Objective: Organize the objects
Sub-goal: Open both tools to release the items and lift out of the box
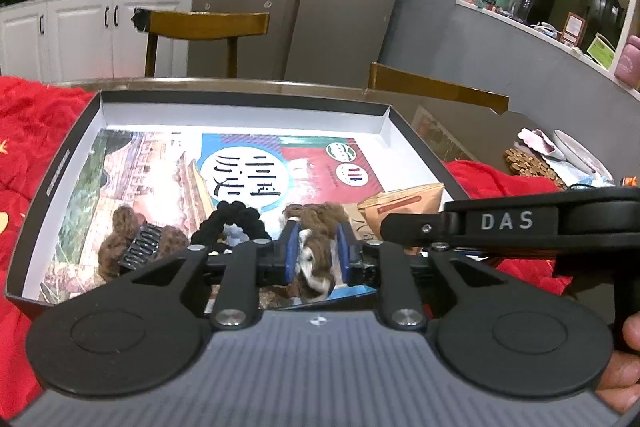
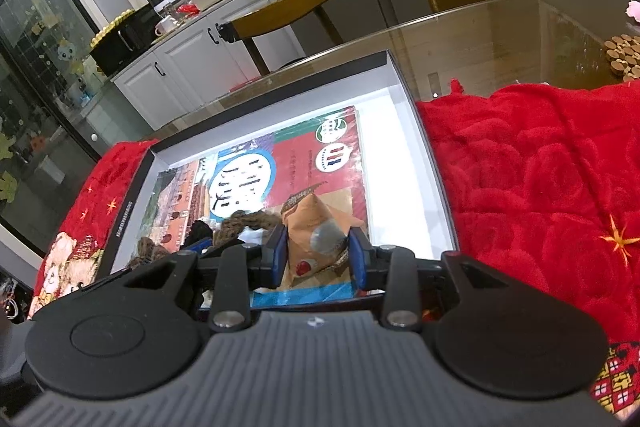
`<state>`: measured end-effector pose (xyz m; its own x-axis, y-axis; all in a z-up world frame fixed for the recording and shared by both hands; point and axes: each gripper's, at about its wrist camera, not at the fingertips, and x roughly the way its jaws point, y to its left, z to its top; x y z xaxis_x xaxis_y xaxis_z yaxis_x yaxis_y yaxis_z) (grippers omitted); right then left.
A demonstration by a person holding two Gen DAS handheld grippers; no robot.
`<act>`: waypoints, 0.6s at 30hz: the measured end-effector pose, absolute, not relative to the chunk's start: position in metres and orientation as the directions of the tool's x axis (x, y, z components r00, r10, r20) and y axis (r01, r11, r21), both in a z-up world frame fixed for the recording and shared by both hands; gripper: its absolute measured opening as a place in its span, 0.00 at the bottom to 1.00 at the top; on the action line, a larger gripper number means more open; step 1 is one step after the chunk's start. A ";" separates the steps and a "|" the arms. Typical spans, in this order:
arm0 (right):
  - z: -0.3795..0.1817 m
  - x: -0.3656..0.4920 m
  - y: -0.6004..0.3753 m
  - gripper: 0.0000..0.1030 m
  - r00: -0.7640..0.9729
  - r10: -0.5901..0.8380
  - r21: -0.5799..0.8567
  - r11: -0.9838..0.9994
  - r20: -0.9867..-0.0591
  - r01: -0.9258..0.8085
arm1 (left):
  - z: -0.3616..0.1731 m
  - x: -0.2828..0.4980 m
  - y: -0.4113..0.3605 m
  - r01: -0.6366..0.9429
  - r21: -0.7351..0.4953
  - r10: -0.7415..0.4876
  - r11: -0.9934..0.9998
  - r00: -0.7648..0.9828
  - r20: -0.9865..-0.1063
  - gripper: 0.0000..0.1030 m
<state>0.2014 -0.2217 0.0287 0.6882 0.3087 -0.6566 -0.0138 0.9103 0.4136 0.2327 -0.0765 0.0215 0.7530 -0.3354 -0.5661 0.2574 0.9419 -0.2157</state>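
Nearest in the left wrist view, the left gripper (image 1: 318, 251) sits low inside the shallow box (image 1: 384, 123), its blue pads (image 1: 291, 251) on either side of a brown furry hair tie (image 1: 312, 227). The pads look parted around it, not pinching, so I'd call that one released with the tie lying between them on the book. In the right wrist view, the right gripper (image 2: 318, 257) straddles a tan paper packet (image 2: 316, 223), also inside the box; whether its pads press on the paper I cannot tell.

A little further in, a second brown hair tie with a dark claw clip (image 1: 140, 247) and a black braided band (image 1: 236, 219) rest on the history book (image 1: 248, 167) that covers the box floor. The box itself sits on a red blanket (image 2: 540, 167) over the glass table (image 2: 500, 27).

So this looks like the drop-off step: small items going into the box. Next, both grippers want to lift straight up and clear, without dragging the fluffy tie or tipping the packet, then head off for whatever remains outside.
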 end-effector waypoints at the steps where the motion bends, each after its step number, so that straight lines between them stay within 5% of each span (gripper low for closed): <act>1: 0.030 0.201 -0.222 0.38 0.691 0.312 0.417 0.909 -0.652 -0.017 | 0.022 0.233 -0.075 0.258 -0.218 -0.337 0.941 0.753 -0.565 0.28; 4: 0.035 0.199 -0.223 0.39 0.700 0.315 0.418 0.908 -0.641 -0.026 | 0.026 0.233 -0.072 0.255 -0.212 -0.331 0.943 0.759 -0.561 0.36; 8: 0.047 0.192 -0.226 0.59 0.726 0.319 0.428 0.903 -0.609 -0.037 | 0.037 0.231 -0.065 0.261 -0.213 -0.336 0.942 0.766 -0.547 0.49; 10: 0.056 0.187 -0.228 0.61 0.742 0.335 0.440 0.896 -0.581 -0.060 | 0.047 0.229 -0.057 0.266 -0.217 -0.343 0.939 0.774 -0.533 0.56; 18: 0.111 0.143 -0.217 0.75 0.823 0.343 0.393 0.905 -0.453 -0.161 | 0.116 0.180 -0.019 0.291 -0.178 -0.338 0.940 0.858 -0.386 0.74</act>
